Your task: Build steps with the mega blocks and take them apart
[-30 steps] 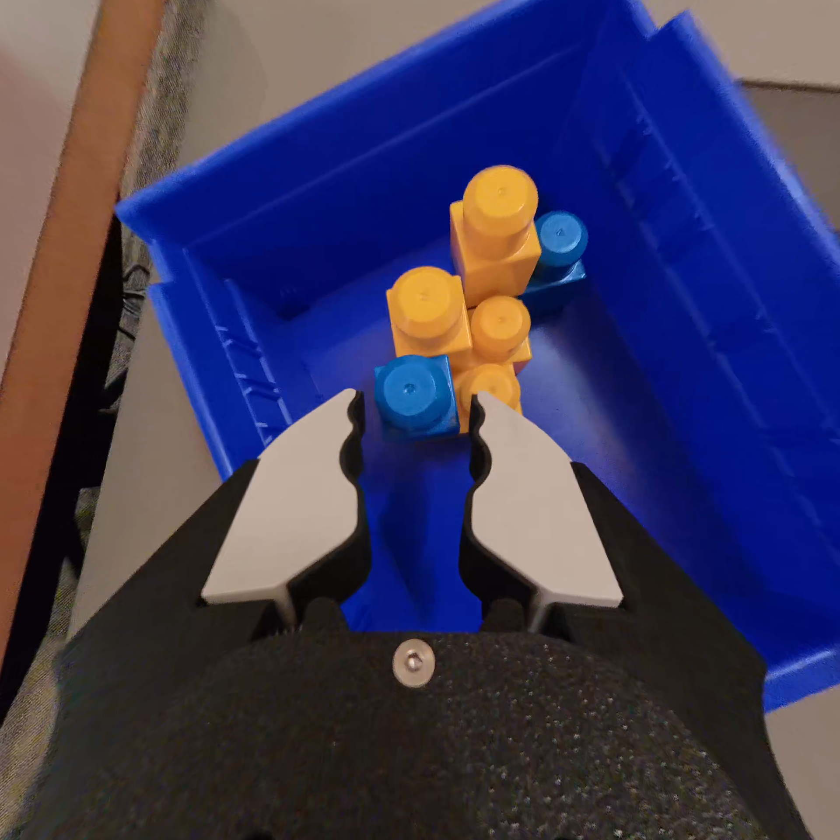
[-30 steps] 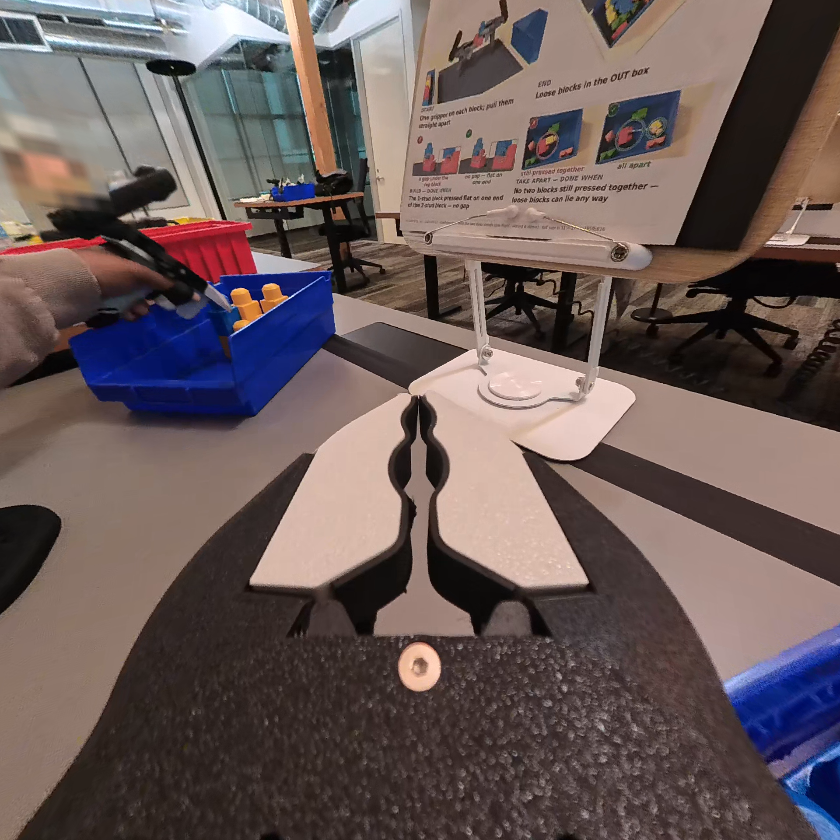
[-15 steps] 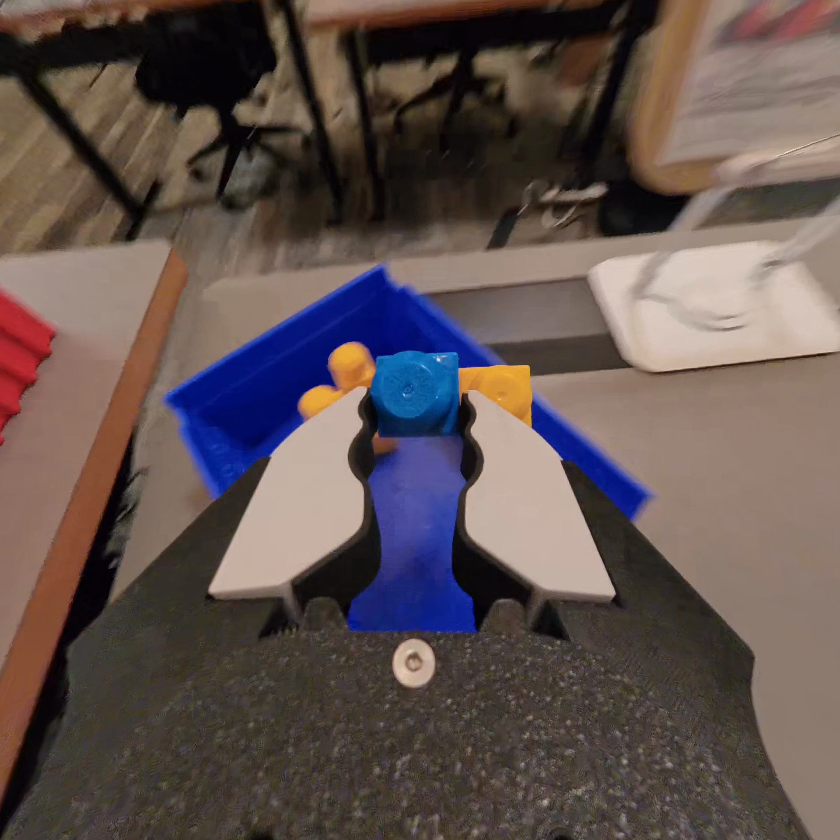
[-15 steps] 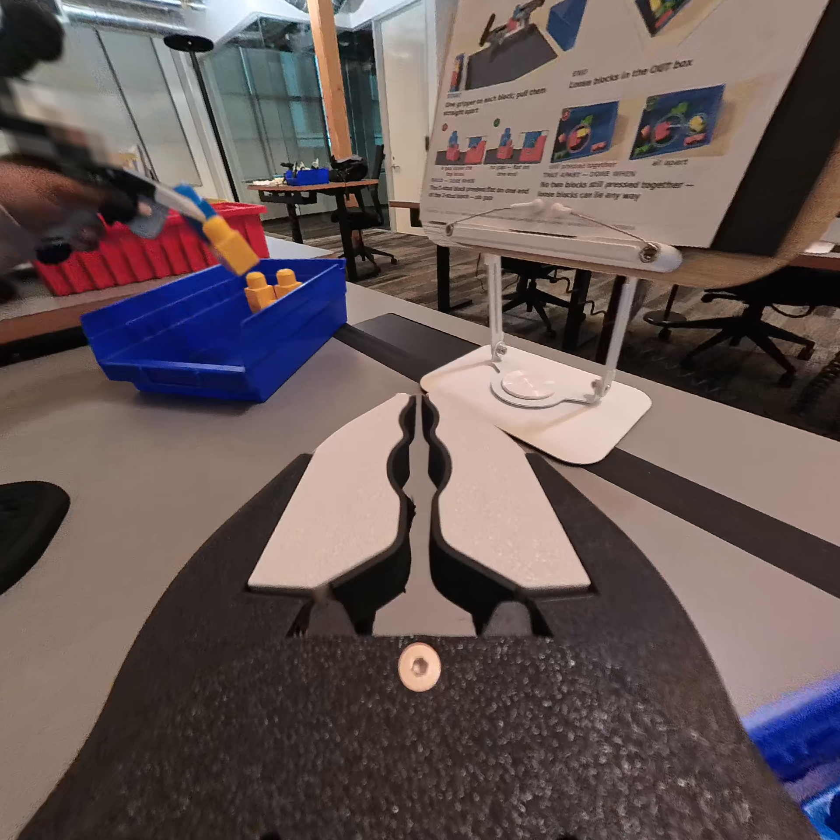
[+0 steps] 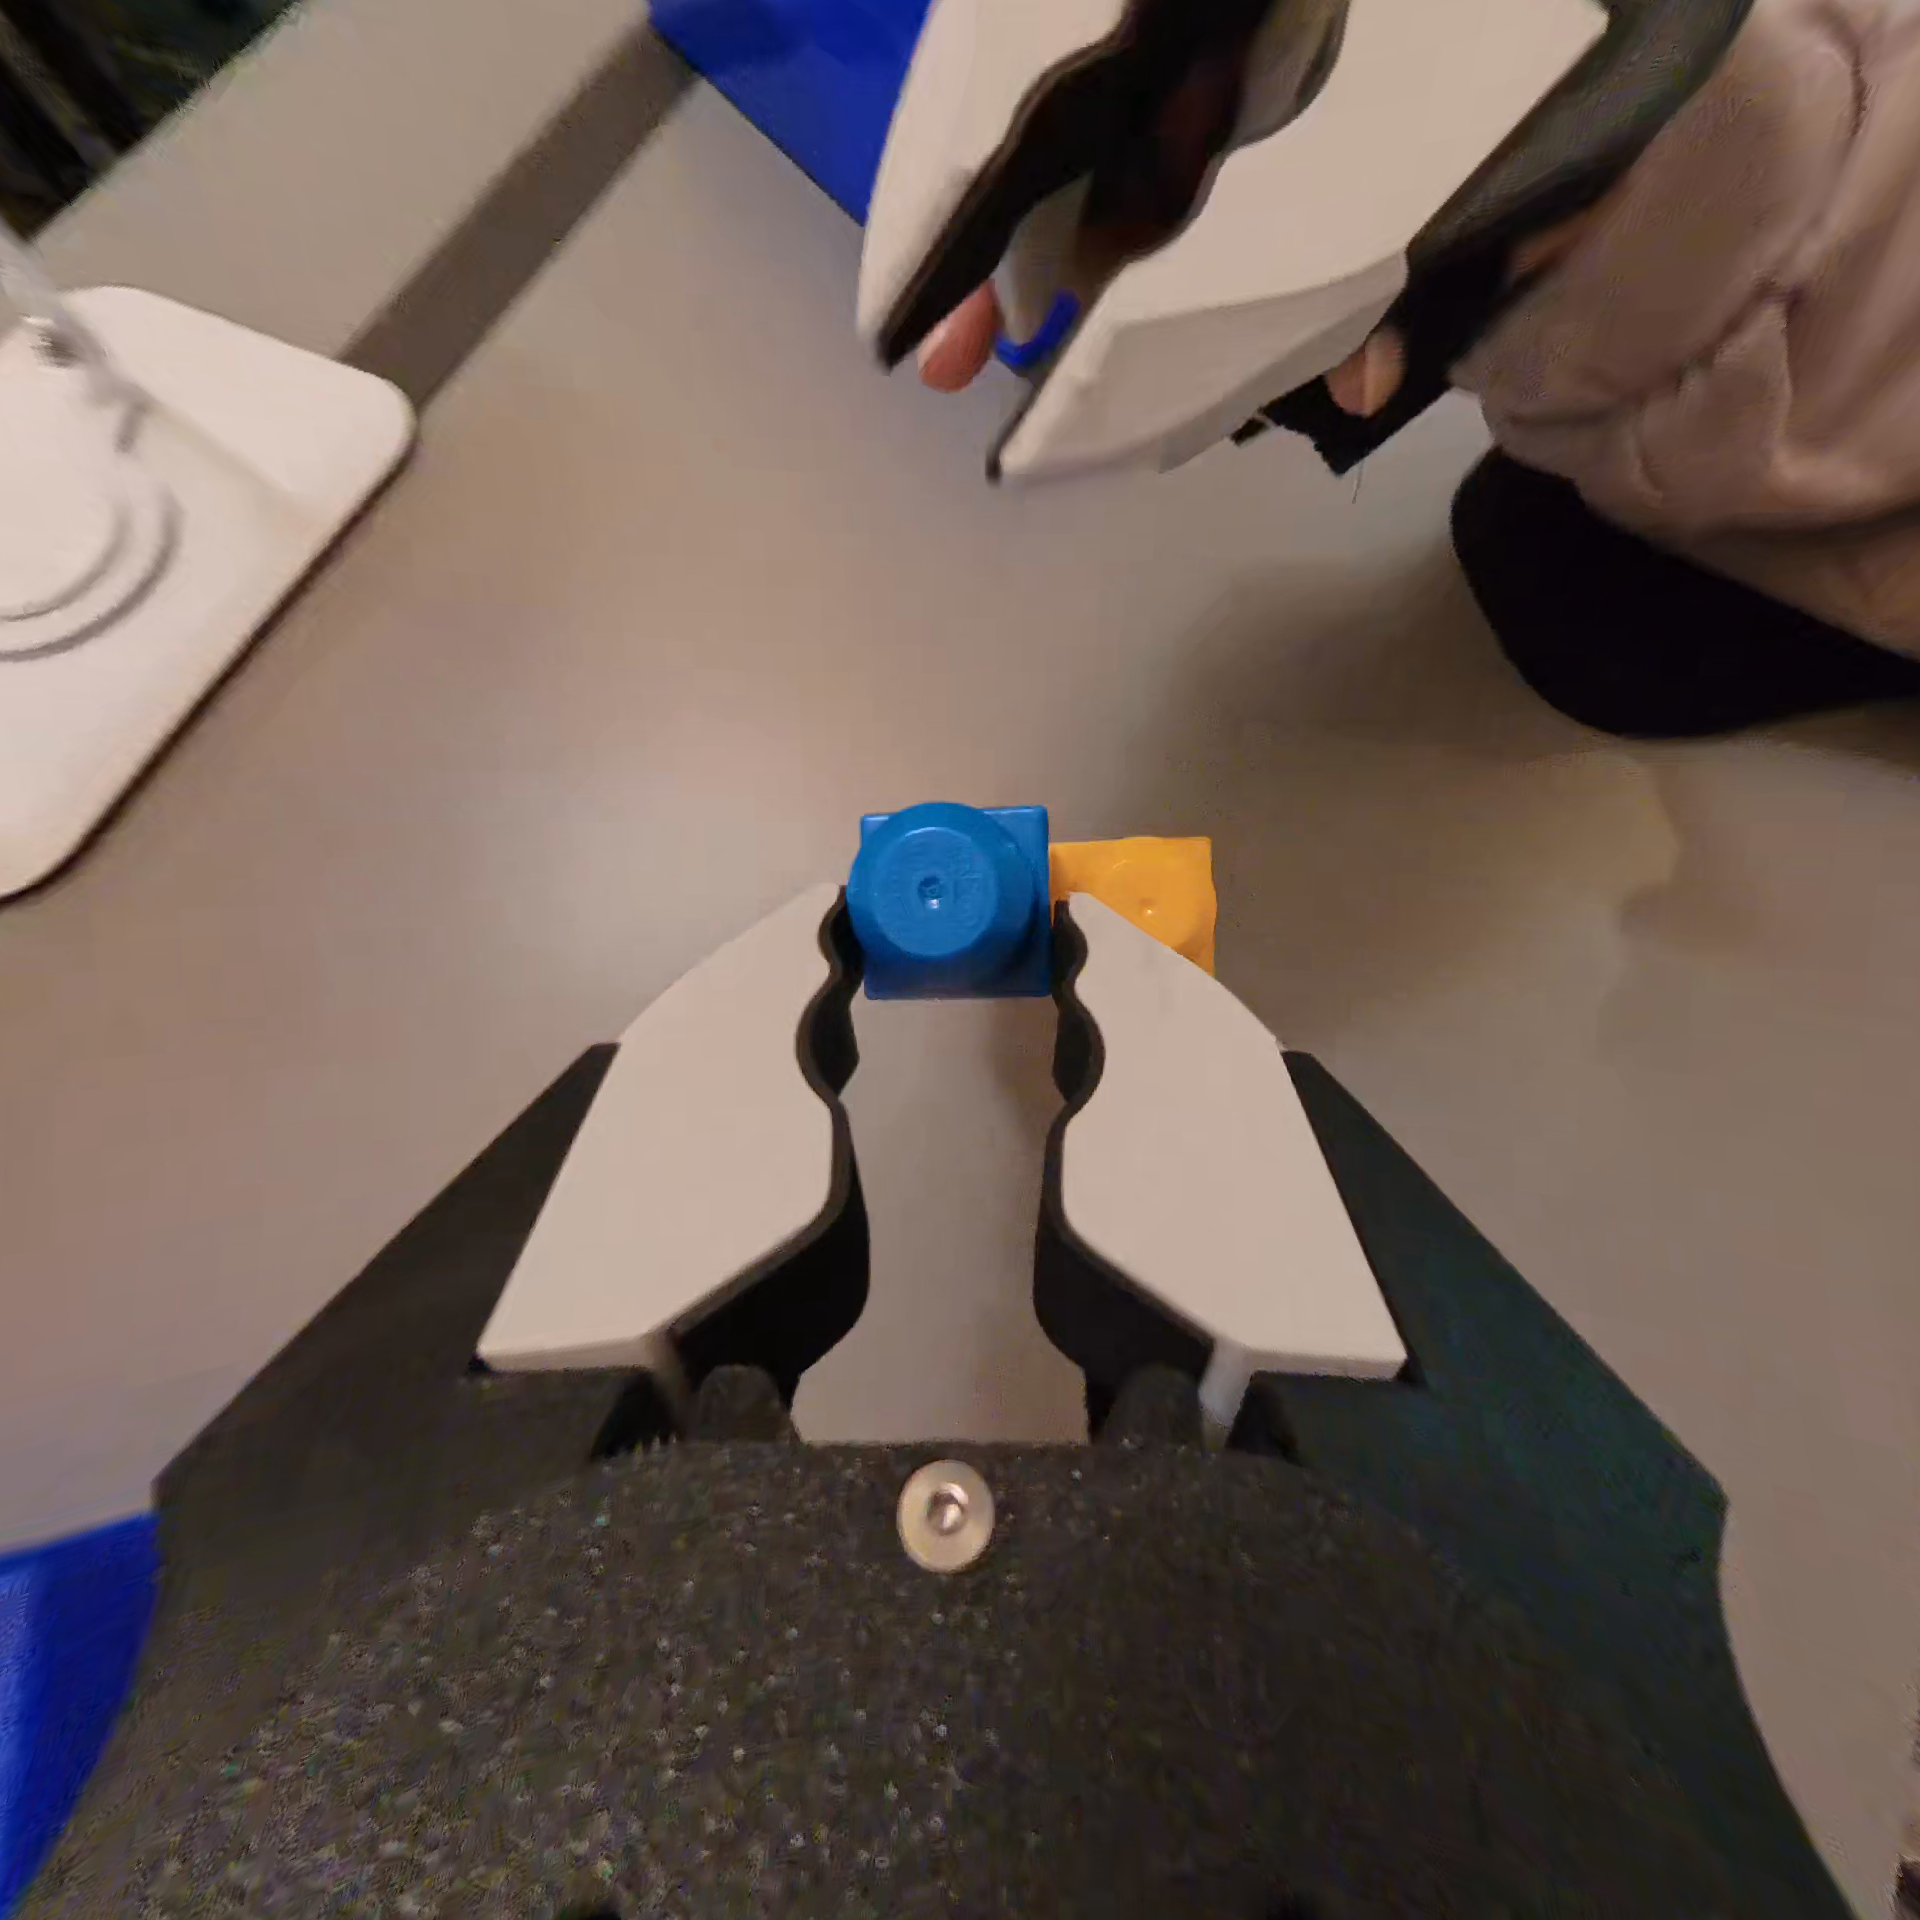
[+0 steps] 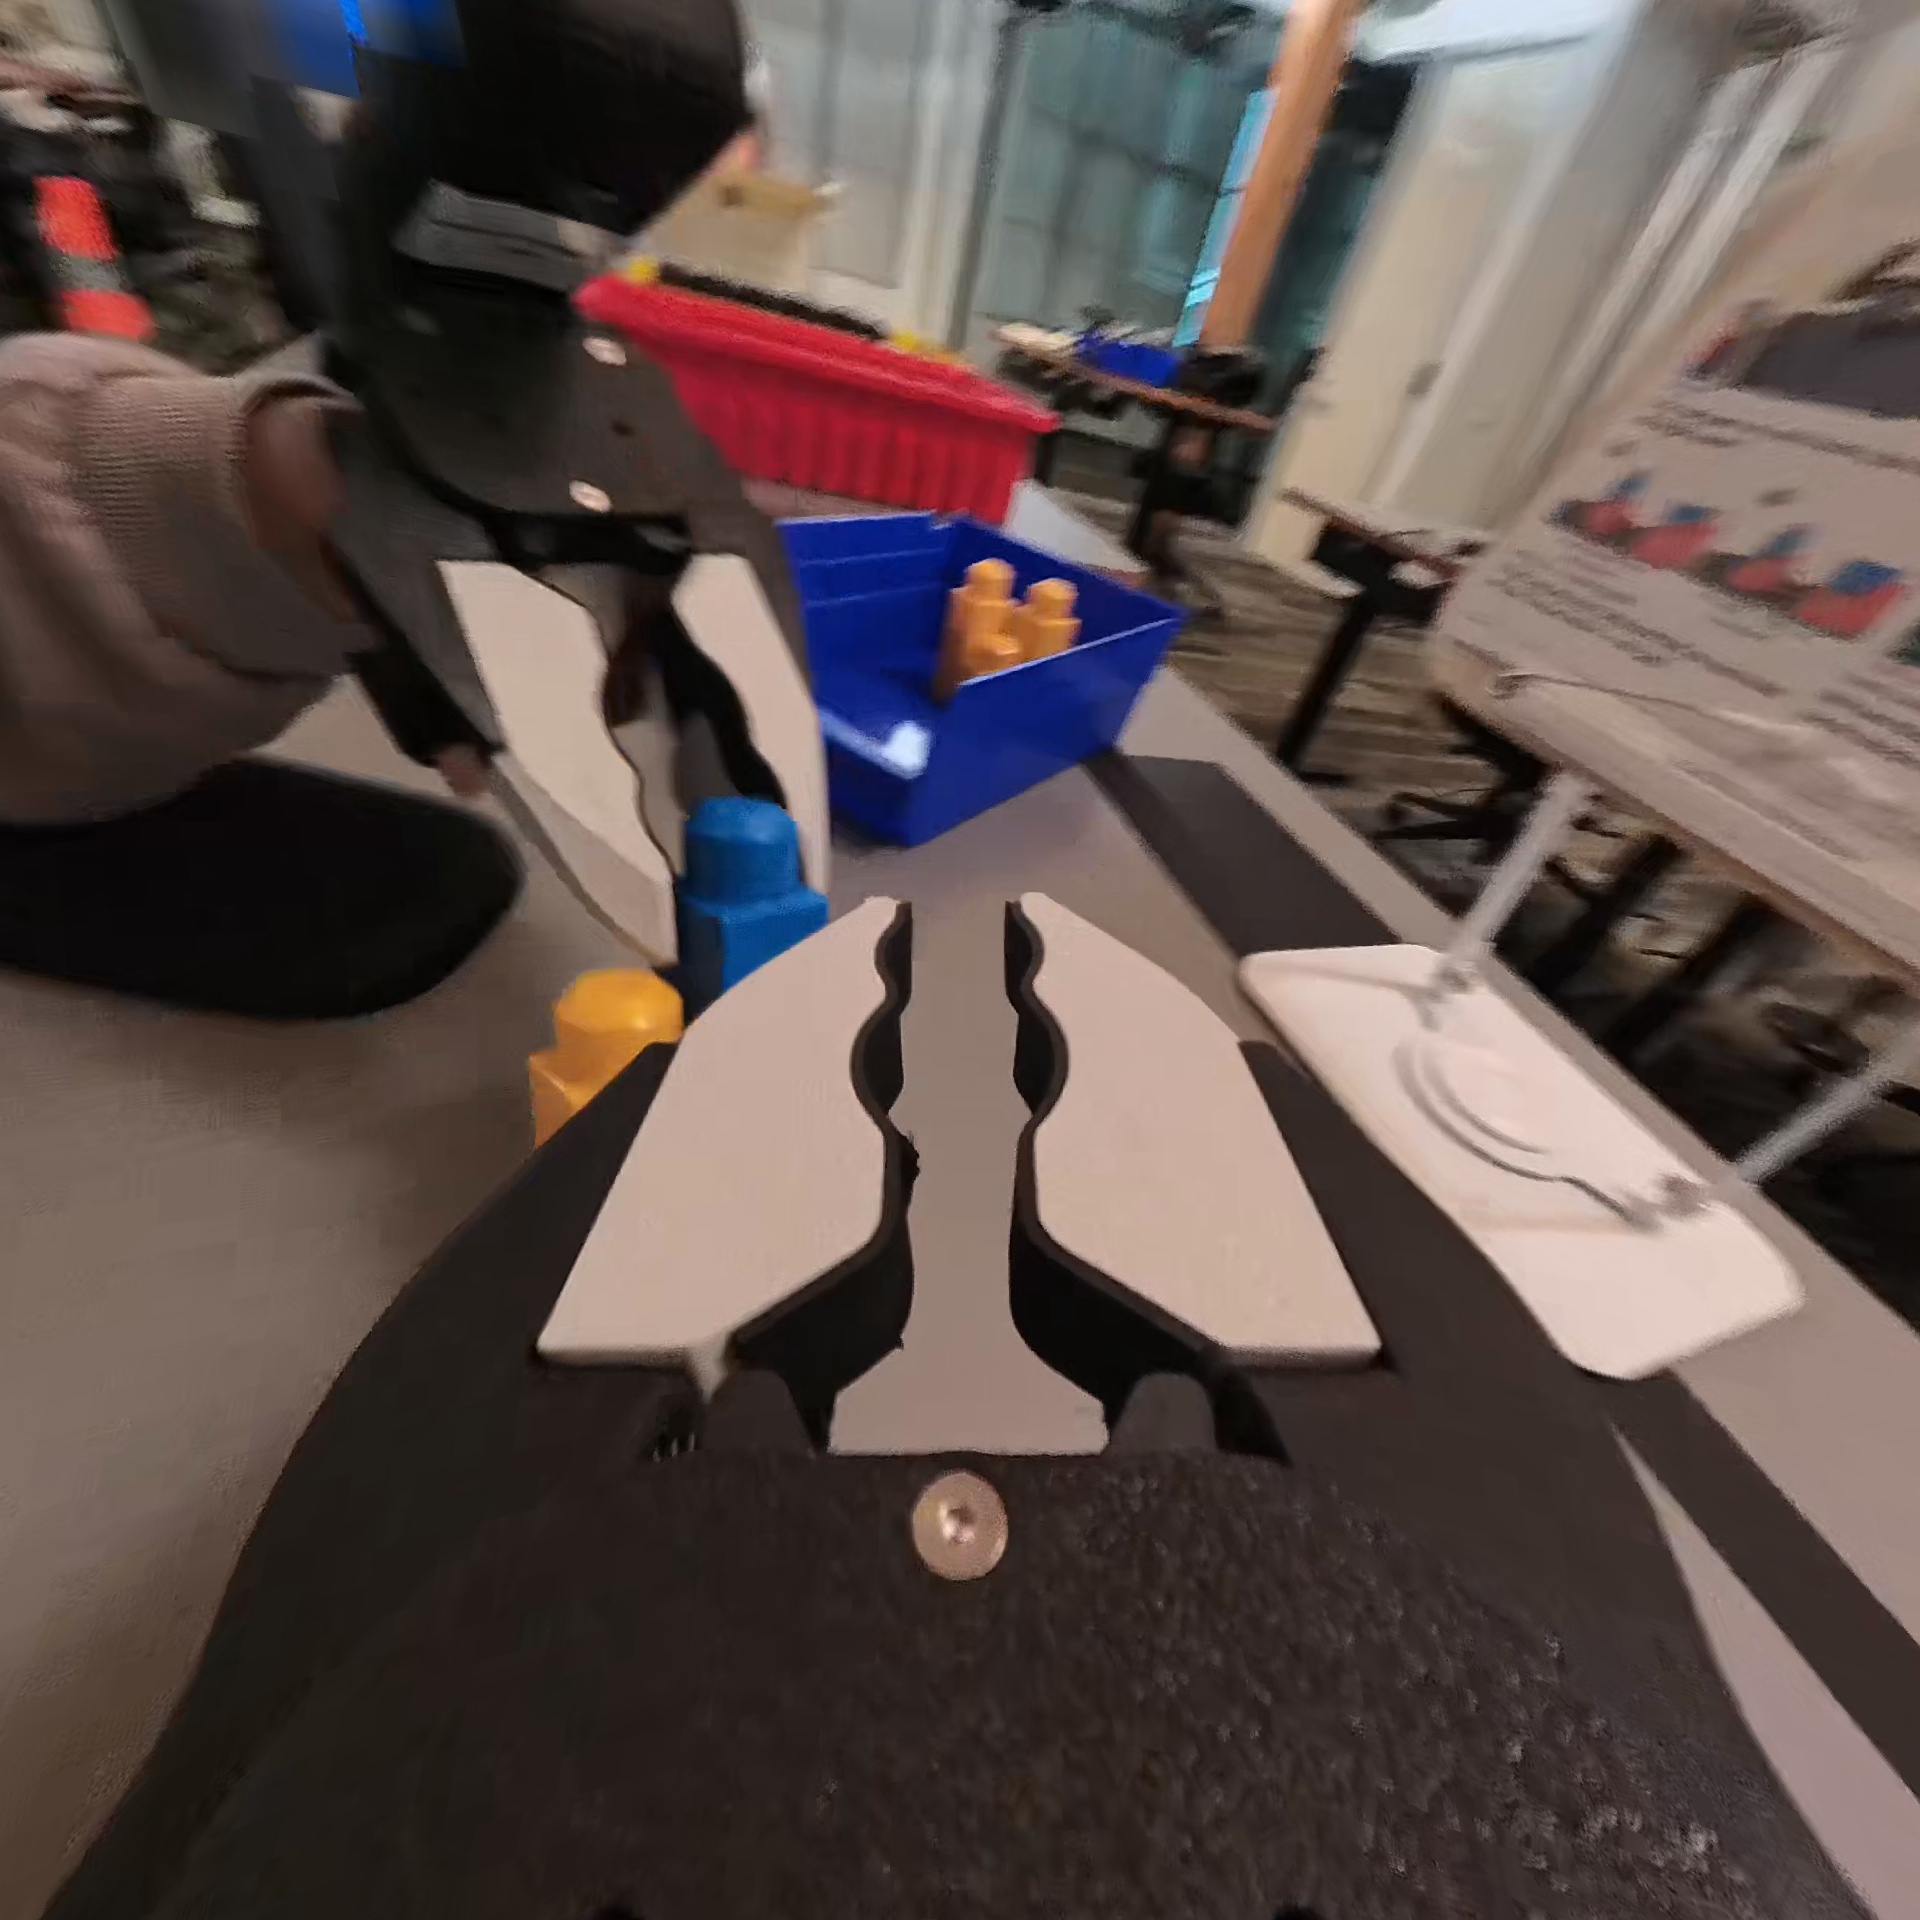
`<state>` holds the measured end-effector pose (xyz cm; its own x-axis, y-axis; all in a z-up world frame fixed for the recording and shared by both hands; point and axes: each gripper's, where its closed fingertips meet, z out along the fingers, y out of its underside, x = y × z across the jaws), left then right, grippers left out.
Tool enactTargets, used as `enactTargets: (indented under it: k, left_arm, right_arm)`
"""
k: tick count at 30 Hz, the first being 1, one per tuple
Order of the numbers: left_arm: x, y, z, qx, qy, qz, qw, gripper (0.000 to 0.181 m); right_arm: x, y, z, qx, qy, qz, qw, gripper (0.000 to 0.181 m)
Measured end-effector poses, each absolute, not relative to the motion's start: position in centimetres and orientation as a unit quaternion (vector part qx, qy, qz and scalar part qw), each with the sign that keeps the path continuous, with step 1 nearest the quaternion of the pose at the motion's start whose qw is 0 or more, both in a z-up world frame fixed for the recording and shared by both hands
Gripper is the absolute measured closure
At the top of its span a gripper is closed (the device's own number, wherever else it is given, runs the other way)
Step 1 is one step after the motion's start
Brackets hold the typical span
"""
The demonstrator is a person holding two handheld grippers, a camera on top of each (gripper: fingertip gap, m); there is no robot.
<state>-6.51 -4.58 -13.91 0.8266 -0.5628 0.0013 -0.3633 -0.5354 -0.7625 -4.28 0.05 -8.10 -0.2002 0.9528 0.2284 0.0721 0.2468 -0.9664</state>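
The left gripper [image 5: 948, 914] is clamped on a blue block [image 5: 945, 904] at frame centre, low over the grey surface [image 5: 623, 644]. An orange block [image 5: 1143, 894] sits joined at its right side. The right gripper [image 6: 956, 909], empty with its fingers slightly apart, hovers beside them. A blue bin [image 6: 997, 727] with orange blocks [image 6: 1003, 618] stands in the upper middle of the right wrist view.

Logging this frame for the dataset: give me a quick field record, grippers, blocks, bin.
left gripper: shut on blue block, at the tabletop
right gripper: open, empty, close to the blocks
orange block: joined beside the blue block, lower, a step shape
blue bin: behind, orange blocks inside
stand base: white, on the table to the right
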Motion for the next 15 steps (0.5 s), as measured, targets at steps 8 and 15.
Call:
enactTargets:
  k: [8, 15]
  left_arm:
    - [-1.3, -5.4, -17.1, -0.83, 0.367, -0.171, 0.383, 0.142]
    - [-2.9, -5.3, -13.2, -0.77, 0.309, -0.262, 0.493, 0.131]
  right_arm:
    - [-1.8, -3.6, -13.1, -0.39, -0.741, 0.459, 0.296, 0.142]
    - [-1.6, -5.6, -15.3, -0.388, -0.78, 0.428, 0.238, 0.128]
